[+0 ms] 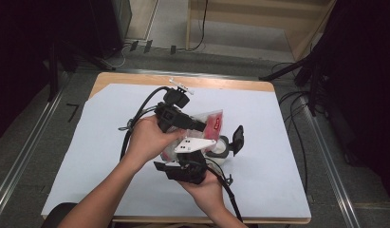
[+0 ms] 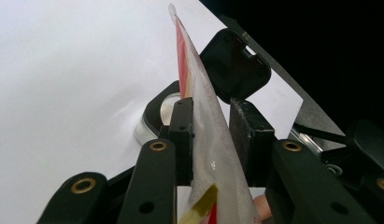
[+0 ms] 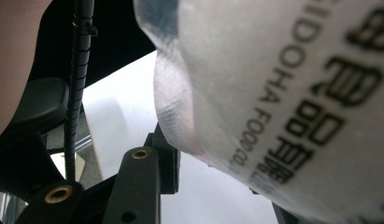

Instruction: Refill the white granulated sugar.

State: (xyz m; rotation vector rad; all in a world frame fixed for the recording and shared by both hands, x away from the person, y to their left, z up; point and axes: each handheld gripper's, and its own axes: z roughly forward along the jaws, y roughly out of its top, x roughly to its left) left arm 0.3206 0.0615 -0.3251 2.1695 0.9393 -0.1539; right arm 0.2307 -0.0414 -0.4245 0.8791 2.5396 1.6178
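Observation:
A clear plastic snack bag [image 1: 214, 120] with red print is held up above the table between both grippers. My left gripper [image 1: 204, 127] comes from the left and is shut on the bag [image 2: 209, 140], which stands edge-on between its pads [image 2: 182, 135]. My right gripper [image 1: 198, 151] comes up from below with its grey plate on top. In the right gripper view the bag [image 3: 283, 93] with black lettering covers most of that gripper [image 3: 222, 182]; one pad [image 3: 168, 161] presses against its sealed edge.
A small round container [image 1: 222, 148] with its black hinged lid [image 1: 237, 138] flipped open sits on the white sheet [image 1: 112, 156] just right of the grippers; it is also behind the bag [image 2: 157, 114]. Cables trail from both grippers. The wooden table edge [image 1: 135, 78] runs along the back.

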